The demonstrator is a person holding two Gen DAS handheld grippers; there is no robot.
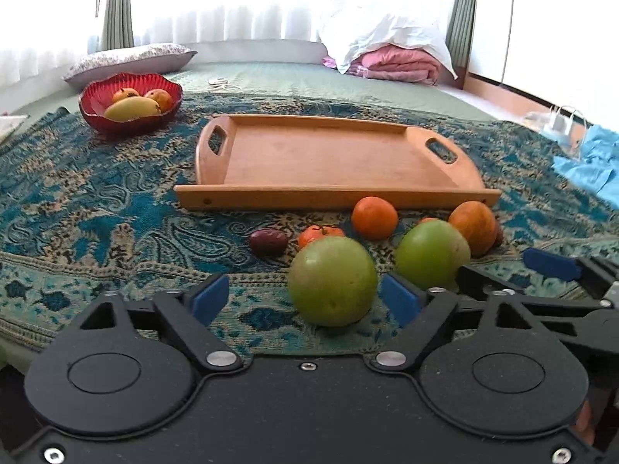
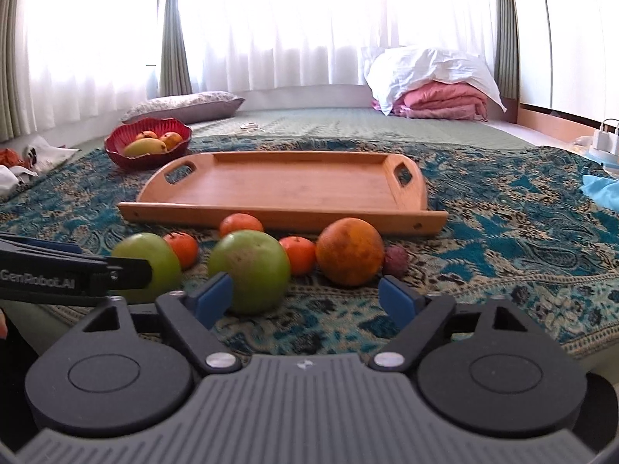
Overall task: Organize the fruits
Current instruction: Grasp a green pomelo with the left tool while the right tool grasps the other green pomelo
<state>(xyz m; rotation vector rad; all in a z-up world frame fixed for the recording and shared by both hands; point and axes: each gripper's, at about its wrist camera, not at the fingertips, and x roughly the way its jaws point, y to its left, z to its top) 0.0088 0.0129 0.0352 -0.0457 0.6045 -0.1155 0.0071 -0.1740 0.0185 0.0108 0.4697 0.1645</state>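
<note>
Loose fruit lies on a patterned blue cloth in front of an empty wooden tray point(image 1: 329, 154) point(image 2: 286, 185). My left gripper point(image 1: 305, 299) is open, low over the cloth, with a green apple point(image 1: 332, 280) point(image 2: 147, 259) between its blue pads. My right gripper point(image 2: 307, 297) is open, with a second green apple point(image 2: 251, 270) point(image 1: 431, 255) by its left pad. Behind lie a big orange point(image 2: 350, 251) point(image 1: 474, 226), small tangerines point(image 1: 374, 217) point(image 2: 298, 253), a dark date point(image 1: 268, 241) and a reddish lychee point(image 2: 395, 260).
A red bowl point(image 1: 131, 118) point(image 2: 149, 158) holding mangoes stands at the back left of the tray. Pillows and folded pink bedding point(image 2: 441, 100) lie by the curtained window. Blue fabric point(image 1: 592, 166) lies at the right edge, with a white charger point(image 2: 607, 137) beyond it.
</note>
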